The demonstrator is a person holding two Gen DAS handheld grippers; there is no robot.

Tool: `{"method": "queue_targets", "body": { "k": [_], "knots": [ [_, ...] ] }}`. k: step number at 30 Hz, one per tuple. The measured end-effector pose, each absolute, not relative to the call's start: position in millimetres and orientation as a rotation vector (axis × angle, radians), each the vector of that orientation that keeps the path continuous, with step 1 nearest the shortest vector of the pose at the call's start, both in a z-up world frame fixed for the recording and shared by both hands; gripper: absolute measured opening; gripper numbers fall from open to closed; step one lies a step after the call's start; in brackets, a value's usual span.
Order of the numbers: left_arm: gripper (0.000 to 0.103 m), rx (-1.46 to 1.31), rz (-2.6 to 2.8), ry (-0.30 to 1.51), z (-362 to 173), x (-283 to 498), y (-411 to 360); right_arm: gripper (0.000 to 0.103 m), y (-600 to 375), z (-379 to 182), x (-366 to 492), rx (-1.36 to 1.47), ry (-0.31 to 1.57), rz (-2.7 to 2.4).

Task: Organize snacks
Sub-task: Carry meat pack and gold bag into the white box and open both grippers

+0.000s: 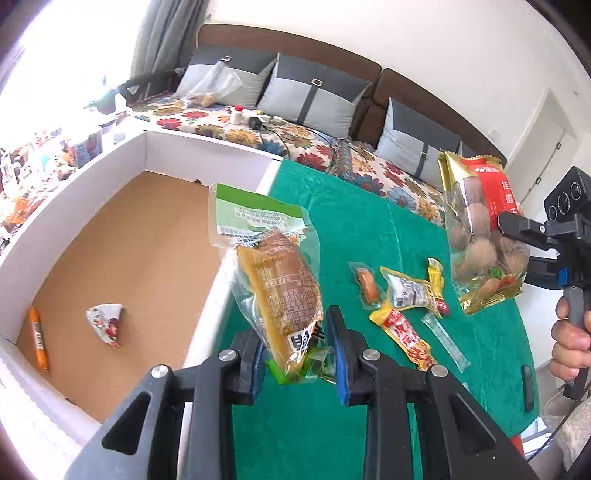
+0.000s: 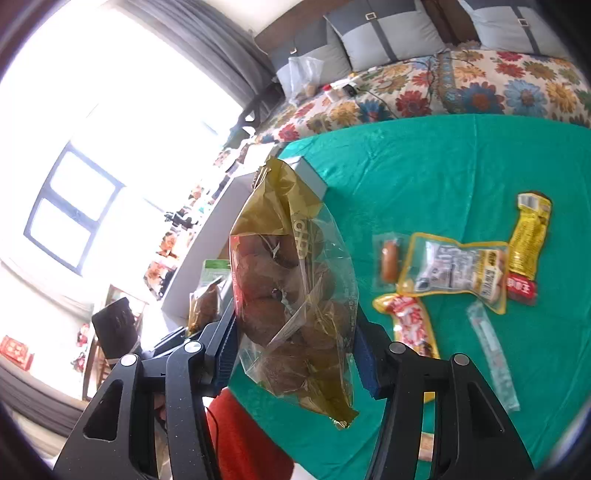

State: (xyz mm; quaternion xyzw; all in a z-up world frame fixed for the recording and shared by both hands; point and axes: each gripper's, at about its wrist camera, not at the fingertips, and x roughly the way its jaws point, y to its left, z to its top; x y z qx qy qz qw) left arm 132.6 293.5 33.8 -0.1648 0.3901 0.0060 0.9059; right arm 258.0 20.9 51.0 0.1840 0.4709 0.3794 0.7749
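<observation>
Left gripper clamps a clear green-topped packet of brown food, lifted beside the white box; right gripper squeezes a clear gold-trimmed bag of round brown fruit above the green tablecloth

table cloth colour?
Plain green, slightly teal, on the table cloth; the right wrist view shows it best.

we note a floral sofa cover, grey cushions, a small white bottle, a window, grey curtains.
</observation>
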Motion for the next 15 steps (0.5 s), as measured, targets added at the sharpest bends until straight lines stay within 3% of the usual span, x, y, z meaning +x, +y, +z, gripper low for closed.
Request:
{"method": "queue_targets", "body": {
  "k": [3,5,9,12,15],
  "knots": [
    [0.040,-0.317,0.216,0.809,37,126,350,0.062,114,74,274,0.425,0.978,0.895],
    [0.057,-0.309,0.310,0.825,32,120,379,0.081,160,87,283,0.465,0.962,0.907],
    [0.067,-0.281,0.378,0.873,17,105,398,0.081,185,107,287,0.482,0.934,0.879],
    [0.078,-0.293,0.332,0.854,12,96,381,0.081,156,110,277,0.328,0.830,0.830],
    [0.079,-0.286,0.209,0.863,7,102,332,0.080,103,75,266,0.113,0.824,0.734]
  ]
}}
